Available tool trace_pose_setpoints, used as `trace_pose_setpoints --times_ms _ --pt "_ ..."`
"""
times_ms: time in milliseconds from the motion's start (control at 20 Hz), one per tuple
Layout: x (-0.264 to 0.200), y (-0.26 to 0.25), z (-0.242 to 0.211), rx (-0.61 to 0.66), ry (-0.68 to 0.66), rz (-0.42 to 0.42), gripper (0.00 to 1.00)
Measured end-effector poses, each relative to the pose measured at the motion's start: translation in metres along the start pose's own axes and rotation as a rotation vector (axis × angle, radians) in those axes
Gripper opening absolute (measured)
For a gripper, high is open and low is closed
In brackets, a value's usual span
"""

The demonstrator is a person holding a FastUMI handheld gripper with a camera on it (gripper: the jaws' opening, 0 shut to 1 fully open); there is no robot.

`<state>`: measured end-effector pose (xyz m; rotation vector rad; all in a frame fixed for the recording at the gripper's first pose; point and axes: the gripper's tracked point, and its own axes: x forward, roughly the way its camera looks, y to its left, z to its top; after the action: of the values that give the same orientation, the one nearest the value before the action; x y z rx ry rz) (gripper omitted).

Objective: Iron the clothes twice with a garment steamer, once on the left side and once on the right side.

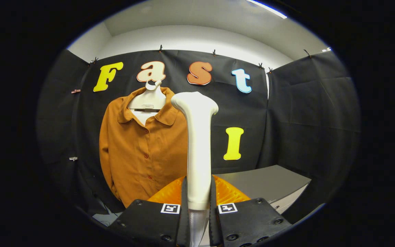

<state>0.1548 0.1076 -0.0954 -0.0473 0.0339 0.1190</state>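
A rust-orange buttoned shirt [142, 151] hangs on a white hanger [148, 99] against the booth's black back wall. A white garment steamer [197, 144] stands upright between my fingers, its flared head up near the shirt's right shoulder. My gripper [197, 209] is shut on the steamer's handle, both fingers pressing its sides. The steamer hides the shirt's right edge. The head sits some way in front of the cloth; I cannot tell whether it touches it.
A grey table top [266, 181] runs off to the right beyond the fingers. An orange ribbed object [228, 193] lies just behind the fingers on both sides of the steamer. Black cloth walls [314, 120] close in left and right.
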Motion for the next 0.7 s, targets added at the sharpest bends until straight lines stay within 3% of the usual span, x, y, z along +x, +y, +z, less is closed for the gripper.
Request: trace_pose_setpoints --times_ms 500,700 --pt "0.063 0.035 -0.031 0.013 0.052 0.022 0.26" --pt "0.074 0.043 -0.036 0.027 0.039 -0.005 0.25"
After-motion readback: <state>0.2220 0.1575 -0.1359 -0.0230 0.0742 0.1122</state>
